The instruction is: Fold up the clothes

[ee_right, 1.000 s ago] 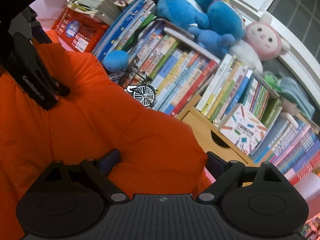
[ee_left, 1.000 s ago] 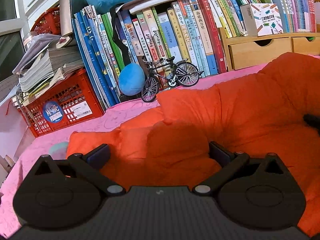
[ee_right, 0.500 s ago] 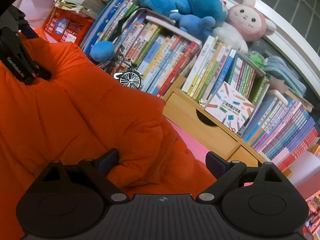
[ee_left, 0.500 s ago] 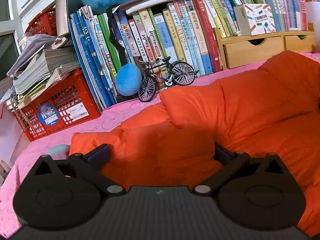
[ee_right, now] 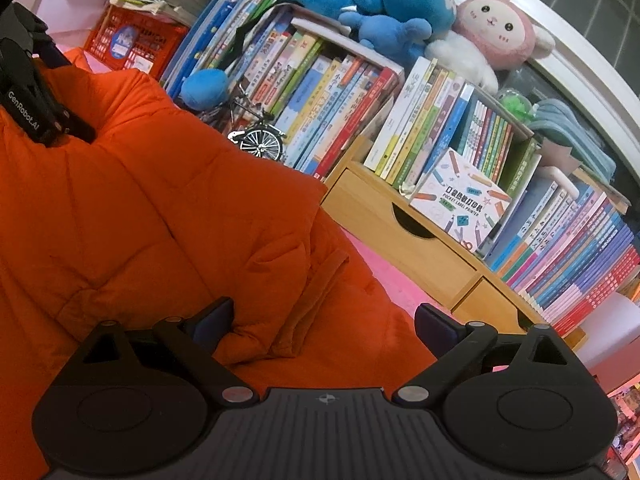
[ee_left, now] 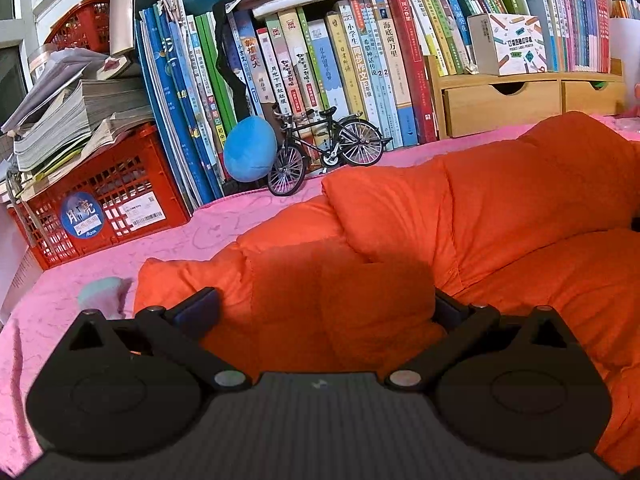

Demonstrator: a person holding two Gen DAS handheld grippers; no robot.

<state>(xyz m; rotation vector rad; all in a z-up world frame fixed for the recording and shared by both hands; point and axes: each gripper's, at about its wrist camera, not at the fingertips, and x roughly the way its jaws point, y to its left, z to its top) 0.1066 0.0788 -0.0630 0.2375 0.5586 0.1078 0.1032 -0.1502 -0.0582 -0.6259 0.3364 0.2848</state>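
Note:
A puffy orange jacket (ee_left: 480, 208) lies bunched on the pink bedcover (ee_left: 224, 224). My left gripper (ee_left: 322, 308) stands wide over its near-left end, with a padded bulge between the fingers and no clamp on it. In the right wrist view the jacket (ee_right: 160, 208) fills the left half. My right gripper (ee_right: 322, 320) is at its right hem; its jaws are opening, with folded fabric between them and the right finger (ee_right: 432, 326) free of the cloth. The left gripper's black body (ee_right: 36, 112) rests on the jacket at the upper left.
Books, a red crate (ee_left: 100, 192), a model bicycle (ee_left: 328, 148) and a blue plush ball (ee_left: 248, 148) line the back. Wooden drawers (ee_right: 400, 232) stand close to the jacket's right hem. A pale cloth scrap (ee_left: 100, 292) lies left of the jacket.
The right gripper has slid right along the jacket to its hem, and its jaws have widened. The jacket's raised right side has sunk lower. The left gripper has hardly moved.

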